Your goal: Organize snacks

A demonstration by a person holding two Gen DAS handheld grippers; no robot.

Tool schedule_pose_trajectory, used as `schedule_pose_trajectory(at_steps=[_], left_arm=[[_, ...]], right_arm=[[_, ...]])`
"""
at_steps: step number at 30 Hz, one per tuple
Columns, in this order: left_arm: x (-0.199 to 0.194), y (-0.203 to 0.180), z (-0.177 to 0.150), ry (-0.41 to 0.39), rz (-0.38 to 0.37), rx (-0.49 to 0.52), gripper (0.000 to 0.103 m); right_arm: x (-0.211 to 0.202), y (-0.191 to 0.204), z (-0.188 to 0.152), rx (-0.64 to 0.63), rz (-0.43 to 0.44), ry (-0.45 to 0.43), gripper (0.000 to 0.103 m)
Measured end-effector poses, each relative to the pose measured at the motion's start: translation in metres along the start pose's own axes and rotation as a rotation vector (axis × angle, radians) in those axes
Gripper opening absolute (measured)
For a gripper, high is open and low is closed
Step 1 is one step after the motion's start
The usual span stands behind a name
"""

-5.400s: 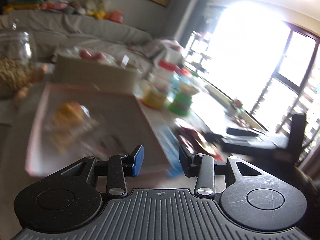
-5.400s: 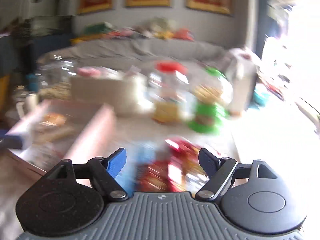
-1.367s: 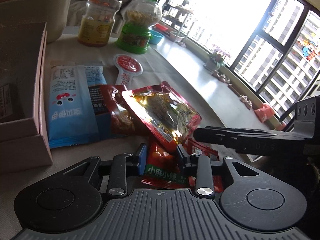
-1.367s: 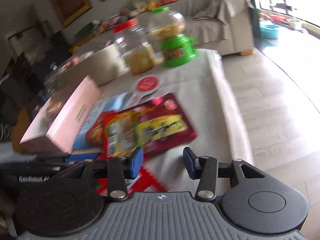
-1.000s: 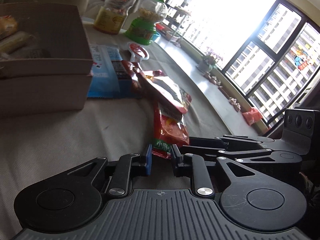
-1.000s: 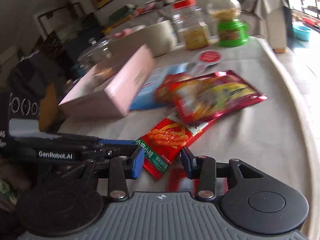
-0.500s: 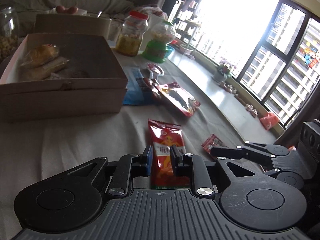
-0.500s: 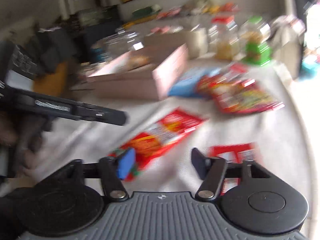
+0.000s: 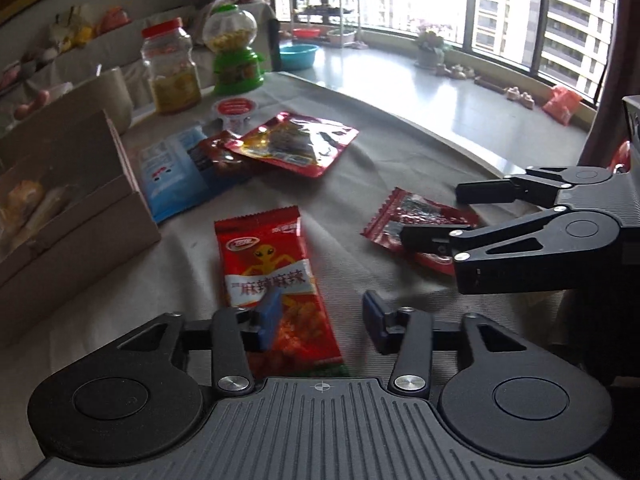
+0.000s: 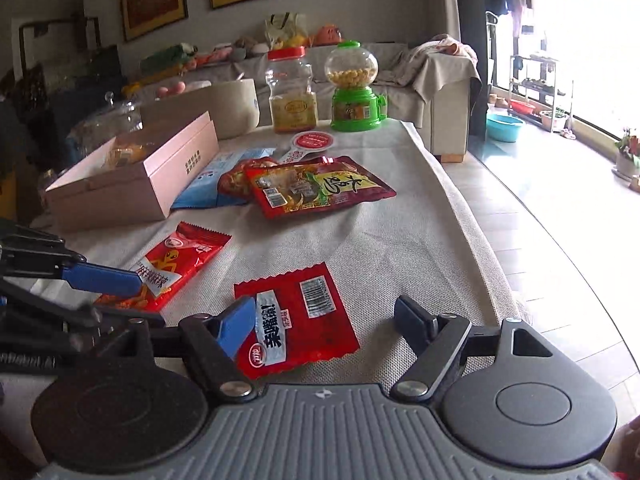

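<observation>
A long red snack packet [image 9: 276,280] lies flat on the grey cloth, its near end between the open jaws of my left gripper [image 9: 320,318]; it also shows in the right wrist view [image 10: 172,266]. A square red packet [image 10: 298,320] lies under my open right gripper [image 10: 326,322], which shows from the side in the left wrist view [image 9: 430,216] above that packet [image 9: 416,224]. A large red pouch [image 10: 316,188], a smaller red pouch [image 10: 234,180] and a blue packet [image 9: 172,172] lie further back beside the open pink box [image 10: 132,184].
A red-lidded jar [image 10: 292,92], a green candy dispenser [image 10: 356,88], a round red-topped cup [image 10: 314,142] and a beige tub [image 10: 224,106] stand at the table's far end. A glass jar [image 10: 112,118] is behind the box. The table edge runs along the right.
My left gripper has opened, and the long red packet now lies flat on the cloth. My right gripper stays open and has come lower over the square packet.
</observation>
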State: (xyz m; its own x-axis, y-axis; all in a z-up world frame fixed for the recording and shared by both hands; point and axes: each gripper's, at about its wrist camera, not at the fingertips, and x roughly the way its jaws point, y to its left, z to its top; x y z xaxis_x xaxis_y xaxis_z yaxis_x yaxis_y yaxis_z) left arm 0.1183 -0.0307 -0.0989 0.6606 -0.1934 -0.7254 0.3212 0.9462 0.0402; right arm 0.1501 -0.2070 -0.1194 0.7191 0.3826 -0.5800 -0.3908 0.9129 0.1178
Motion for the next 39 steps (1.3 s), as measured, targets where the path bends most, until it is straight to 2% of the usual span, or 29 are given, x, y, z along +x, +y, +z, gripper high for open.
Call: schedule_pose_trajectory(at_steps=[2,5,6,9,11,14,18,21,23,25,27,28,30,33,35,37,39], left_arm=[[0.001,-0.001,0.001,0.005,-0.031,-0.01,0.074],[-0.003,0.0,0.001,-0.003,-0.046,-0.018,0.073],[-0.005,0.003,0.0,-0.009,-0.041,-0.031,0.069],[-0.005,0.016,-0.001,-0.015,0.048,-0.068,0.068],[0.0,0.026,-0.002,0.009,0.068,-0.101,0.068],[0.007,0.032,-0.004,0.019,0.052,-0.128,0.069],[0.013,0.032,-0.001,0.004,0.04,-0.115,0.078],[0.015,0.032,-0.005,-0.026,0.02,-0.089,0.078],[0.012,0.032,-0.011,-0.056,0.018,-0.089,0.078],[0.007,0.031,-0.017,-0.074,0.031,-0.074,0.072],[0.0,0.035,-0.021,-0.072,0.034,-0.098,0.059],[-0.004,0.038,-0.023,-0.071,0.038,-0.125,0.058],[-0.014,0.047,-0.031,-0.06,0.063,-0.191,0.057],[-0.03,0.055,-0.049,-0.061,0.079,-0.228,0.057],[-0.038,0.055,-0.06,-0.087,0.076,-0.239,0.057],[-0.039,0.054,-0.066,-0.114,0.084,-0.228,0.058],[-0.039,0.052,-0.067,-0.128,0.092,-0.226,0.059]], right_arm=[[0.001,-0.004,0.0,0.019,0.013,-0.008,0.078],[-0.002,-0.006,-0.002,0.038,0.028,-0.021,0.078],[-0.004,-0.006,-0.004,0.043,0.032,-0.024,0.078],[-0.004,-0.006,-0.004,0.057,0.041,-0.034,0.078],[-0.004,-0.007,-0.004,0.061,0.044,-0.037,0.078],[-0.005,-0.006,-0.005,0.057,0.04,-0.037,0.078],[-0.005,-0.004,-0.006,0.041,0.03,-0.033,0.078],[-0.004,-0.002,-0.005,0.028,0.023,-0.028,0.078],[-0.003,0.001,-0.005,0.008,0.02,-0.017,0.08],[0.0,0.006,-0.003,-0.031,0.02,0.004,0.084],[0.001,0.009,-0.001,-0.055,0.029,0.029,0.091],[0.002,0.009,0.001,-0.059,0.036,0.045,0.092],[0.004,0.009,0.004,-0.051,0.054,0.082,0.102],[0.006,0.011,0.008,-0.048,0.062,0.131,0.103],[0.008,0.016,0.008,-0.091,0.047,0.149,0.103],[0.01,0.028,0.002,-0.168,0.005,0.139,0.103],[0.009,0.03,-0.001,-0.168,-0.001,0.12,0.103]])
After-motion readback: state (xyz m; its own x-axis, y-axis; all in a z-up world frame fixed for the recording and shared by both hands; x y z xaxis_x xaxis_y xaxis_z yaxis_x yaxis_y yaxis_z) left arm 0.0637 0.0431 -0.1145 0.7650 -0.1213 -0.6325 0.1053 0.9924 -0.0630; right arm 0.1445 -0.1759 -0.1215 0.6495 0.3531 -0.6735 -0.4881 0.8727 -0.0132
